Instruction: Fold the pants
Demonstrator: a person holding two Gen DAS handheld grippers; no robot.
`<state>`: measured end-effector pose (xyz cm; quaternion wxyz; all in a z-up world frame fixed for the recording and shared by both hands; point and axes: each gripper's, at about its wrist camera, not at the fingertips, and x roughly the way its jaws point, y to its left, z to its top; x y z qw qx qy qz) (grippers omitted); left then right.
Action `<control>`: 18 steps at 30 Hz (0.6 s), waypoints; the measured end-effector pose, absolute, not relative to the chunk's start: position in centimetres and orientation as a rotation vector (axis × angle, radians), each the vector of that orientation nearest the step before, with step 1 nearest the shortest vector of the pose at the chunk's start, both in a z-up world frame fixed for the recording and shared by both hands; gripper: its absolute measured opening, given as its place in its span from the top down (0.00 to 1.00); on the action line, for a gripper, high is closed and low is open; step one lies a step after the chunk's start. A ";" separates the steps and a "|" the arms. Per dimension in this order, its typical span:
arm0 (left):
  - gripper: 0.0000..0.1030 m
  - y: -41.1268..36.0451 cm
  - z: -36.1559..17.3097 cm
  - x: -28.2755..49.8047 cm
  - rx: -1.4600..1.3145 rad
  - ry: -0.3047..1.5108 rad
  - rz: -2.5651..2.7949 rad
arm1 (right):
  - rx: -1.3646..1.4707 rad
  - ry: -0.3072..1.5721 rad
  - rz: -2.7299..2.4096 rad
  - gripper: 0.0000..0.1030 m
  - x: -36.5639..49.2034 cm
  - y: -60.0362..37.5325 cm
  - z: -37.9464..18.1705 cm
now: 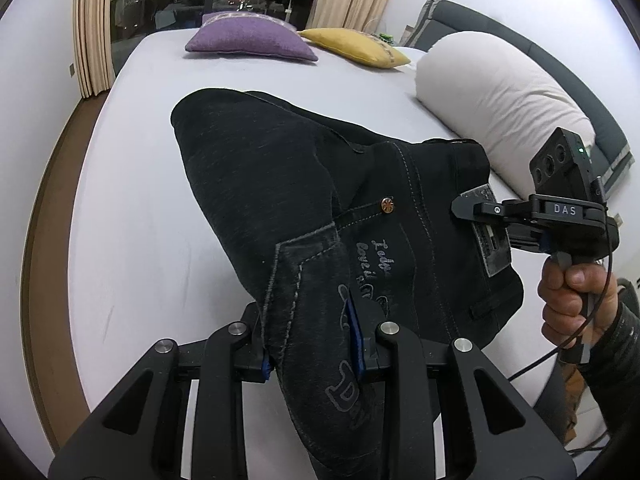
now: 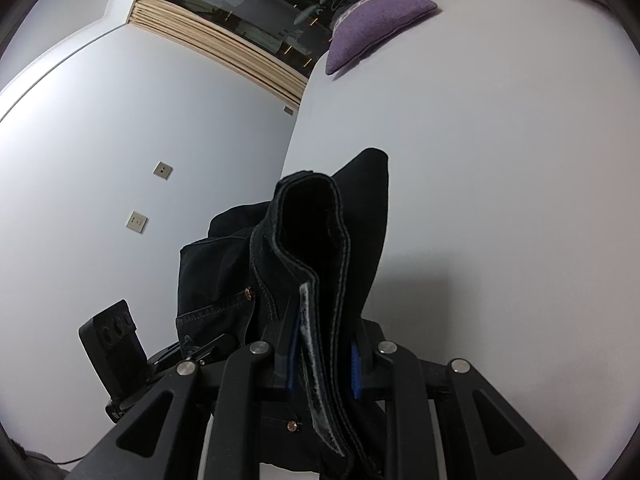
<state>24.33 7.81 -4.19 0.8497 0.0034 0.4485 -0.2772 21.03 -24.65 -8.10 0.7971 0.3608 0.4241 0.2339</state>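
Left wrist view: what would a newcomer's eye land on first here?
The dark pants fill the centre, lifted over the white bed, clamped by the left gripper in front and the right gripper at the waistband. Behind lie a purple cushion and yellow cushion.

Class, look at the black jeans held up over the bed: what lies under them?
Under the black jeans is the bed's white sheet, bare where visible. The patch directly beneath the denim is covered, so anything there cannot be seen.

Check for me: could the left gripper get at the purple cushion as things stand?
Probably not yet. The left gripper is shut on the black pants, and the purple cushion lies at the bed's far end beyond them. The sheet between looks bare.
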 end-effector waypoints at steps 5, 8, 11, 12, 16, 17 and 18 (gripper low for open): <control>0.75 9.2 -6.9 28.2 0.017 0.970 -0.590 | 0.803 0.946 0.484 0.79 24.9 -24.4 -10.5; 0.74 9.4 -9.6 29.8 0.003 1.008 -0.595 | 0.834 0.987 0.454 0.79 26.9 -24.7 -13.1; 0.68 10.3 -12.4 31.1 -0.029 1.047 -0.590 | 0.866 1.045 0.411 0.75 28.4 -25.1 -16.5; 0.61 10.8 -13.2 31.2 -0.045 1.047 -0.587 | 0.899 1.053 0.405 0.73 28.6 -25.5 -17.7; 0.44 12.2 -14.0 30.9 -0.084 1.017 -0.589 | 0.983 1.005 0.469 0.73 28.4 -26.1 -19.3; 0.43 12.5 -14.0 30.9 -0.091 1.010 -0.590 | 0.997 0.995 0.486 0.73 28.4 -26.3 -19.6; 0.42 13.0 -14.1 30.8 -0.103 1.005 -0.594 | 1.018 0.987 0.501 0.73 28.3 -26.6 -19.8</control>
